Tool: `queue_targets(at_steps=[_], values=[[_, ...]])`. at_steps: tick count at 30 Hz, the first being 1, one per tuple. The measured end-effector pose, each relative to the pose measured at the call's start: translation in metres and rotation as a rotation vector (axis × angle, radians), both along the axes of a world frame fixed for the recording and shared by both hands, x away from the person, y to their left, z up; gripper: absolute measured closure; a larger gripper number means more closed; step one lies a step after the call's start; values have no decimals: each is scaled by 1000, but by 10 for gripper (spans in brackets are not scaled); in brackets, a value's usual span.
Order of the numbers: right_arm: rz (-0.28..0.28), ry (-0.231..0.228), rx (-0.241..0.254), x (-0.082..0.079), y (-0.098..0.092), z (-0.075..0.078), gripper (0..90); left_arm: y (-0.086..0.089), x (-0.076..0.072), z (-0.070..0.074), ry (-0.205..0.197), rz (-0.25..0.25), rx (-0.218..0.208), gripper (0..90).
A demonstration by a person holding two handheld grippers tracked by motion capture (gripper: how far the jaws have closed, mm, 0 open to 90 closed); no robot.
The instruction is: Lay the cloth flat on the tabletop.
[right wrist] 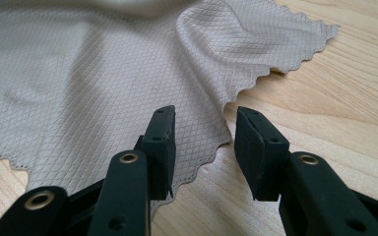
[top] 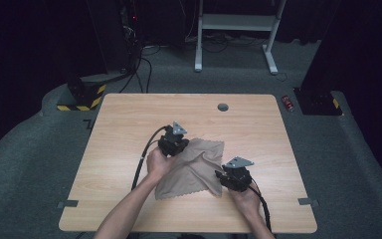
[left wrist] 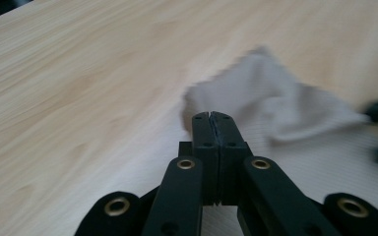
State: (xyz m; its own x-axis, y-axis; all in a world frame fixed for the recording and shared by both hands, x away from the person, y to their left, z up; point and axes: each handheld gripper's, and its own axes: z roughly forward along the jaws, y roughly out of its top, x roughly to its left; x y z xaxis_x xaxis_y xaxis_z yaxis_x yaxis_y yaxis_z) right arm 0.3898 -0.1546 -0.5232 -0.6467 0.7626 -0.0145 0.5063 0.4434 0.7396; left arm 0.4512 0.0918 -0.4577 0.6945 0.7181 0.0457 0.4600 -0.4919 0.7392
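Left gripper (top: 175, 144) sits mid-table at the cloth's left far edge, with the person's left hand (top: 159, 162) wrapped around its body and its cable looping back toward the near edge. In the left gripper view the jaws are pressed flat together, no gap between them. The cloth rises in a raised fold right at the tips, so it reads as clamped on the cloth edge; the pinch itself is hidden behind the jaw tips.

Cloth (top: 194, 169): beige-grey, diamond weave, scalloped edges. It lies on the wooden table (top: 129, 119) roughly centre, slightly toward the near side, between the two grippers. It is not flat: the left far part is lifted toward the left gripper, and a crease runs across to the right. The right gripper view shows a fold and one corner (right wrist: 325, 32) lying on the wood farther off.

Right gripper (top: 233, 178) is at the cloth's right near edge, held by the right hand (top: 246, 199). Its jaws stand apart with a clear gap. The left pad (right wrist: 160, 142) is over the cloth, the right pad (right wrist: 256, 152) is over bare wood, and the scalloped edge runs between them. The pads are not pressing on anything.

Grey round grommet (top: 223, 107) on the far side of the table, well apart from the cloth.
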Motion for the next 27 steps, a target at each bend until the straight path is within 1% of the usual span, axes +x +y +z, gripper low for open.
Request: queue_targets(at_steps=[1,2,3,4,7,8,9,10,11,12,13,14,15,17,18,21,22,24,26,27], values=[[0,0,0,0,0,0,599,-9,-10,-1,2,-48,-3,894],[-2,3,2,0,0,0,599,-14,-16,-3,5,-80,1,893],[-3,2,2,0,0,0,600,-22,-24,-6,16,-117,12,893],[-2,3,2,0,0,0,599,-31,-33,-13,28,-166,33,892],[-3,3,1,0,0,0,599,-47,-48,-30,78,-227,76,889],[-3,3,1,0,0,0,599,-51,-52,-36,94,-248,98,886],[-2,2,1,0,0,0,599,-52,-53,-38,94,-259,111,874],[-2,2,1,0,0,0,599,-52,-55,-40,92,-263,110,852],[-3,3,1,0,0,0,599,-51,-56,-39,90,-255,95,810],[-3,3,1,0,0,0,599,-47,-55,-35,73,-231,77,780],[-3,3,1,0,0,0,600,-44,-54,-33,66,-213,62,732],[-3,3,1,0,0,0,600,-39,-52,-29,57,-192,49,715],[-3,3,1,0,0,0,600,-35,-50,-26,50,-177,47,697],[-4,3,1,0,0,0,599,-26,-46,-22,46,-133,36,674],[-3,3,1,0,0,0,600,-21,-44,-22,55,-113,30,669],[-2,2,1,0,0,0,599,-16,-41,-26,87,-103,37,662],[-2,2,1,0,0,0,599,-16,-40,-28,97,-101,45,661],[-3,3,2,0,0,0,599,-17,-40,-32,111,-106,48,654],[-2,2,1,0,0,0,599,-22,-41,-38,126,-114,51,649],[-3,3,1,0,0,0,600,-25,-42,-40,128,-123,67,647]])
